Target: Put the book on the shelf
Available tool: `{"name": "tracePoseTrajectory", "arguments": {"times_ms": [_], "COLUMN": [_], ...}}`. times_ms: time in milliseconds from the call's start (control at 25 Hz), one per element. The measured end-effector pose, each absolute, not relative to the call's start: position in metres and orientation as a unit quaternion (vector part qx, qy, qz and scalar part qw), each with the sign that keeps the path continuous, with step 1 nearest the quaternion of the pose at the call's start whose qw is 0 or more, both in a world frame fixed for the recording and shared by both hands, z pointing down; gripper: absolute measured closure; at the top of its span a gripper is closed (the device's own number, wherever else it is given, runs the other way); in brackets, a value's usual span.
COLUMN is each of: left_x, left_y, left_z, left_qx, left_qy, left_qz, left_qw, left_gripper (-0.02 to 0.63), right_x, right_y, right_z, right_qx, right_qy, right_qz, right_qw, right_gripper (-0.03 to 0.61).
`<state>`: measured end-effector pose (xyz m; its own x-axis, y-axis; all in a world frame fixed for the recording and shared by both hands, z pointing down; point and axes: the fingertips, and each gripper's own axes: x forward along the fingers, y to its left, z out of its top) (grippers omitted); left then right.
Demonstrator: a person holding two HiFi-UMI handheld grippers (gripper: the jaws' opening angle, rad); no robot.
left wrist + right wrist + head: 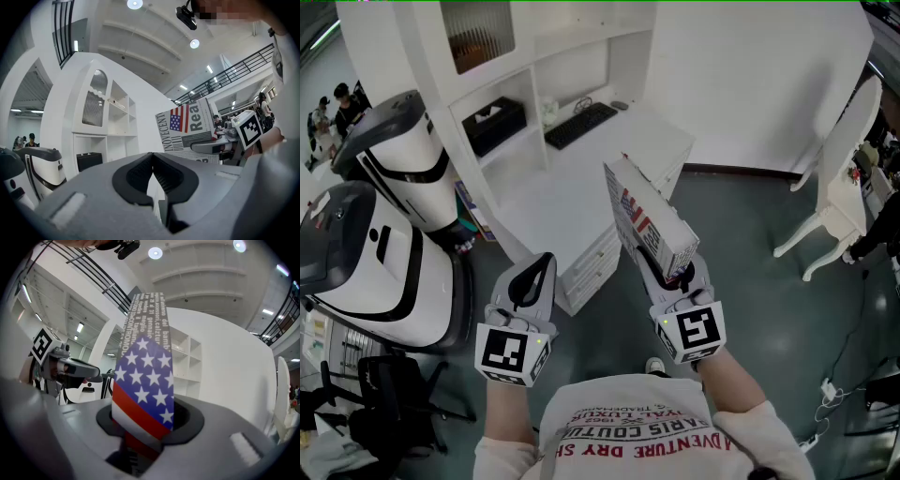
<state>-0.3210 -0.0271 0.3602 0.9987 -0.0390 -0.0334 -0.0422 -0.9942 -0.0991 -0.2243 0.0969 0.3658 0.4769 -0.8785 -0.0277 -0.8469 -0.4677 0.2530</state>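
The white shelf unit (539, 89) fills the upper centre of the head view: smooth painted panels, square open compartments, one arched door with a ribbed pane at the top. Its compartments show bare room, apart from a black box (494, 124) in a lower left bay. Below it a white desk top (548, 202) runs toward the lower centre with a straight front edge and a bank of drawers (591, 262) underneath; most of the top is bare. The grey floor (750, 225) lies open to the right of the desk. Two rounded, glossy white-and-black machines (384, 253) stand close against the unit at the left edge. A white chair (839, 187) with curved legs stands well apart at the right. The book (649, 220), a flat rectangular volume with a stars-and-stripes cover and printed lettering, stands on end in the air above the desk's front right corner, not on any shelf. The right gripper (675, 277) has its jaws clamped on the book's lower end. The left gripper (542, 264) hangs beside it at the left, its ribbed pads closed together on nothing. A black keyboard (580, 125) lies at the back of the desk.
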Motion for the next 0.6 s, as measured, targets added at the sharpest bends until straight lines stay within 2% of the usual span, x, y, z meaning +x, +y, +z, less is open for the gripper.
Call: {"name": "tracePoseTrajectory", "arguments": {"times_ms": [600], "left_x": [-0.304], "left_y": [-0.017], "left_z": [0.378], "left_qx": [-0.999], "left_qy": [0.007], "left_qz": [0.003], "left_qw": [0.037], "left_gripper": [0.61], "right_x": [-0.208], "right_y": [0.114], "right_z": [0.385], "right_qx": [0.861], "right_qy": [-0.496], "right_qz": [-0.056], "right_qw": [0.096], "right_gripper": [0.419]}}
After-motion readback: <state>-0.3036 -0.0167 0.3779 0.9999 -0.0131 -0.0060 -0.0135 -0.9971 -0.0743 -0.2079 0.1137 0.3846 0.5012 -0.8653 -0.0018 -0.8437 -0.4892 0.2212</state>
